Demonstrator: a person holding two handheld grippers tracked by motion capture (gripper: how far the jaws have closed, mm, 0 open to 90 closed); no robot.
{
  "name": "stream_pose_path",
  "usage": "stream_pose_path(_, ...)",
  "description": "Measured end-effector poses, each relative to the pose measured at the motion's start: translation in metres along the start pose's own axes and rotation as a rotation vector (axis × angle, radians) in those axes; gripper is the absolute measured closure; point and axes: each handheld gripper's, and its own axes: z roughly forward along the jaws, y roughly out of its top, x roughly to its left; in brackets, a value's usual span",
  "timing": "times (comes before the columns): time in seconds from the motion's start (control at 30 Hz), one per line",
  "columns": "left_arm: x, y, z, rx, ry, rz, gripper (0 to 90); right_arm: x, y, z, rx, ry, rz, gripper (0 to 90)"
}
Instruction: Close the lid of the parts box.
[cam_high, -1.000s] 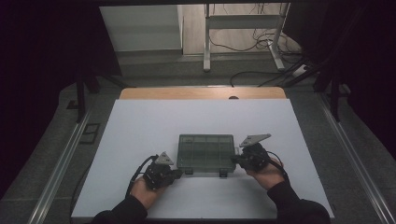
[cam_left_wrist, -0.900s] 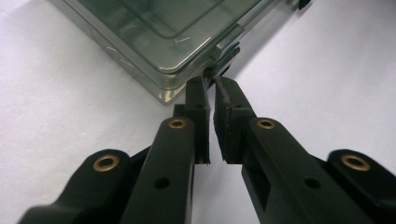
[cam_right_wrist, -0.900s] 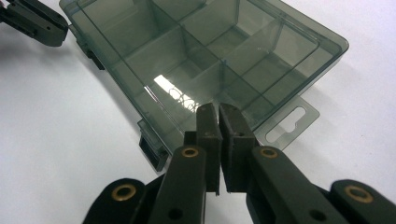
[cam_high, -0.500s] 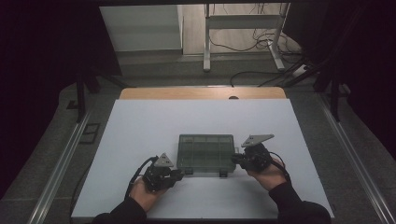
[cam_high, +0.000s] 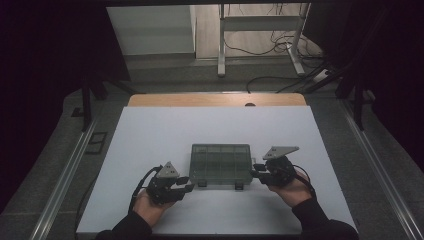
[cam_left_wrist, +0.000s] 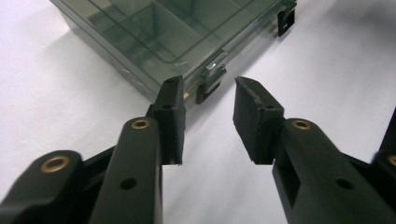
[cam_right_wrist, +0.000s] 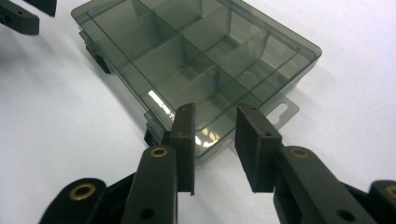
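One compartment box (cam_high: 221, 163) of smoky translucent plastic lies flat on the white surface (cam_high: 150, 135), lid closed. Two grippers flank the box, one at each near corner. Two dark latches (cam_high: 201, 183) sit on the box's near edge. One flat hang tab (cam_right_wrist: 285, 109) projects from the box's end, seen in the right gripper view.

Through the lid, dividers split the box into several compartments. No contents can be made out in any compartment visible from the right gripper view.

The left gripper (cam_high: 182, 183) sits just beside the box's near-left corner. In the left gripper view its jaws stand apart, having just been opening, with bare surface between the pads; one latch (cam_left_wrist: 210, 81) of the box lies just beyond the tips, and the left pad's tip sits against the box's corner edge, contact not certain.

The right gripper (cam_high: 256, 171) sits just beside the box's near-right corner. Its jaws have likewise just been opening and stand apart; the box's corner lies just past the gap, not pressed by either pad.
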Motion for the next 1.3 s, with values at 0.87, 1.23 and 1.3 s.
stream_pose_path(0.87, 0.010, -0.003, -0.024, -0.005, 0.029, 0.026, 36.2, -0.007, -0.019, -0.023, -0.032, -0.047, 0.024, 48.1)
stream_pose_path(1.23, 0.012, -0.009, -0.036, -0.018, 0.052, 0.017, 26.1, -0.011, -0.031, -0.033, -0.048, -0.085, 0.036, 38.4)
stream_pose_path(1.3, 0.013, -0.011, -0.038, -0.019, 0.055, 0.013, 24.4, -0.012, -0.033, -0.035, -0.051, -0.095, 0.036, 36.5)
